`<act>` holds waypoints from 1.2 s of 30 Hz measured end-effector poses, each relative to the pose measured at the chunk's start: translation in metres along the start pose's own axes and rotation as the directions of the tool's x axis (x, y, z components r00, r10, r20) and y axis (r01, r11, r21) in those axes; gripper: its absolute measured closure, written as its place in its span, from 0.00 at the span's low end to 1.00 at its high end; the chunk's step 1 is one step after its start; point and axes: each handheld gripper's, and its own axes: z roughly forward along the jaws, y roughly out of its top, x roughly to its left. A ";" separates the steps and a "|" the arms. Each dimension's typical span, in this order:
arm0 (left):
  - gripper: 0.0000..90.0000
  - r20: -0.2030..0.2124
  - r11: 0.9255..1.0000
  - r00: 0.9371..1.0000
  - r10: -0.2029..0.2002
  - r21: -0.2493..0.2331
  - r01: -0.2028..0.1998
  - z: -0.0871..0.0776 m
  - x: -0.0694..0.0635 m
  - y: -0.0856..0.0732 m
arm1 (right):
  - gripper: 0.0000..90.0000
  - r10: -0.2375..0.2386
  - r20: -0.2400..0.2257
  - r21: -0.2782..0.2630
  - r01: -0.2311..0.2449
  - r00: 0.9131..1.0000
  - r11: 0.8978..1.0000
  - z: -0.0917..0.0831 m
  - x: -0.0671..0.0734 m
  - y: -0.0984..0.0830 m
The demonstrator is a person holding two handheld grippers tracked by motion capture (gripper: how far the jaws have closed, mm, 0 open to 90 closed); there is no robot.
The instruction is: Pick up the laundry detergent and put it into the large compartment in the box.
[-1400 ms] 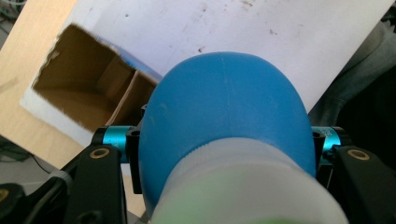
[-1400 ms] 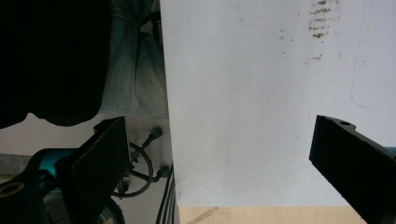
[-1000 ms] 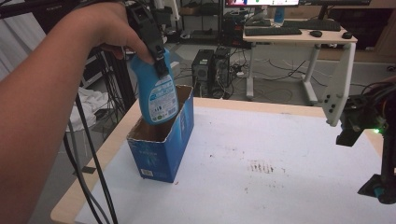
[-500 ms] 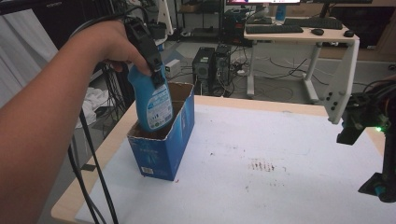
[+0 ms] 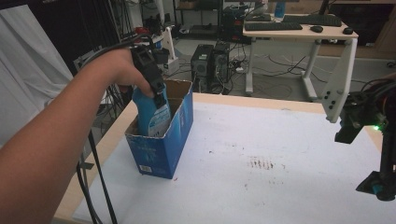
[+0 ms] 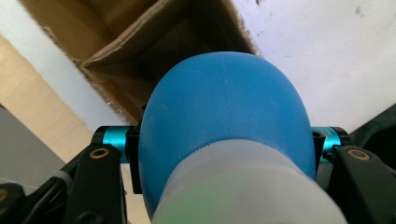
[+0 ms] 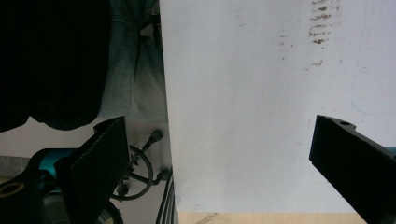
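Observation:
A blue bottle (image 5: 150, 117) with a printed label stands partly inside an open blue cardboard box (image 5: 161, 151) at the table's left edge. My left gripper (image 5: 159, 95) points down, shut on the bottle's upper part, with a hand around the gripper. In the left gripper view the bottle's blue shoulder (image 6: 224, 107) bulges between the two jaws, above the box's brown inside (image 6: 140, 46). My right gripper (image 5: 377, 187) hangs at the far right near the table's front edge. In the right gripper view its jaws (image 7: 219, 154) stand wide open over the white surface with nothing between them.
The table top (image 5: 280, 154) is a white sheet with a brown smudge (image 5: 260, 163) near its middle. Black cables (image 5: 95, 177) hang off the left side. Behind the table stand computer towers (image 5: 210, 65) and a desk with keyboards (image 5: 299, 28).
My left gripper has sunk with the bottle, so the bottle's lower half now sits inside the box. The right gripper has stayed put.

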 end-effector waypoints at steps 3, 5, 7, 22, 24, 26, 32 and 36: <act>0.44 -0.006 0.999 0.999 0.035 0.008 -0.035 0.014 0.002 -0.001 | 0.05 -0.001 -0.005 -0.005 0.001 1.000 1.000 0.001 -0.001 -0.001; 0.45 -0.008 0.999 0.999 0.048 0.005 -0.048 0.021 0.003 -0.002 | 0.05 0.002 -0.006 -0.002 -0.002 1.000 1.000 0.002 -0.001 -0.001; 0.44 -0.003 0.998 0.998 0.066 0.002 -0.066 0.029 0.004 -0.003 | 0.05 0.002 -0.008 0.000 -0.002 1.000 1.000 0.004 -0.001 -0.001; 0.44 0.013 0.982 0.983 0.186 0.035 -0.186 0.062 0.002 -0.002 | 0.05 0.008 -0.011 -0.002 -0.008 1.000 1.000 0.006 -0.003 -0.004; 0.44 0.014 0.981 0.981 0.193 0.036 -0.193 0.065 0.002 -0.002 | 0.05 0.010 -0.014 0.000 -0.010 1.000 1.000 0.006 -0.003 -0.004; 0.44 0.013 0.979 0.980 0.200 0.034 -0.200 0.066 0.002 -0.002 | 0.05 0.012 -0.014 -0.002 -0.012 1.000 1.000 0.007 -0.003 -0.005; 0.44 0.018 0.977 0.977 0.212 0.027 -0.212 0.066 0.003 -0.003 | 0.05 0.008 -0.013 -0.009 -0.008 1.000 1.000 0.006 -0.003 -0.005; 0.44 0.022 0.980 0.980 0.200 0.020 -0.200 0.066 0.005 -0.005 | 0.05 0.010 -0.013 -0.008 -0.010 1.000 1.000 0.006 -0.003 -0.005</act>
